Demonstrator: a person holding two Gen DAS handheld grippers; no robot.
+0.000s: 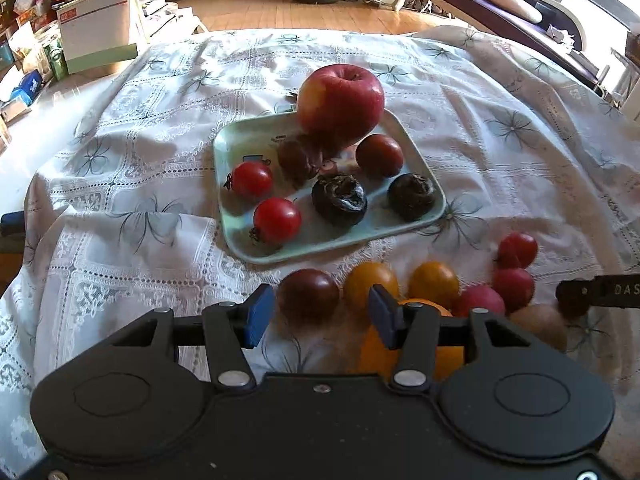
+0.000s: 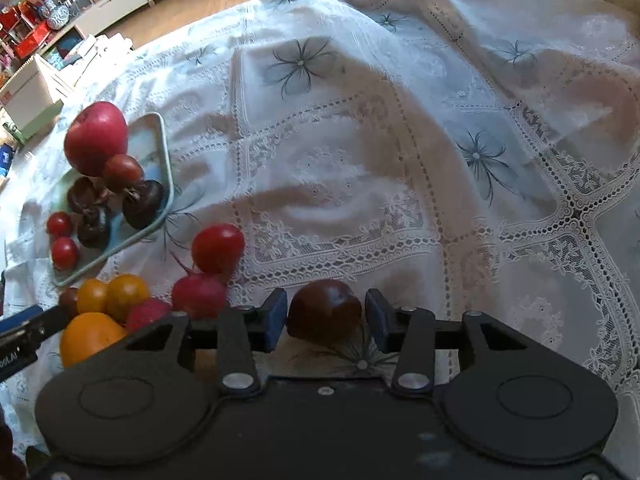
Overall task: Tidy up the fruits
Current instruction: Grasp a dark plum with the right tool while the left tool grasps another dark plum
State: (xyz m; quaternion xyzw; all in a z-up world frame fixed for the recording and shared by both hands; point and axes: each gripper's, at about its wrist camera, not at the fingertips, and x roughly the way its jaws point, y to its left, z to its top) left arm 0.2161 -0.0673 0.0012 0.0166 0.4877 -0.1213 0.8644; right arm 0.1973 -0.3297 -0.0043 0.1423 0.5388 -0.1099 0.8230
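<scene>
A pale green tray [image 1: 236,240] on the white lace cloth holds a big red apple [image 1: 340,104], red tomatoes [image 1: 276,220], dark tomatoes and two dark water chestnuts [image 1: 339,200]. My left gripper [image 1: 320,316] is open, with a dark tomato [image 1: 308,292] just ahead between its blue pads. Yellow tomatoes [image 1: 434,282], an orange [image 1: 416,352] and red fruits [image 1: 514,284] lie to its right. My right gripper [image 2: 325,316] is open around another dark tomato [image 2: 325,314] on the cloth; its pads stand a little apart from it. The tray [image 2: 166,184] also shows at left in the right wrist view.
The left gripper's tip [image 2: 24,332] shows at the left edge of the right wrist view, by the orange [image 2: 88,336]. The right gripper's finger [image 1: 600,290] shows at the right edge of the left wrist view. The cloth [image 2: 400,160] lies wrinkled to the right. Boxes and shelves stand beyond the table.
</scene>
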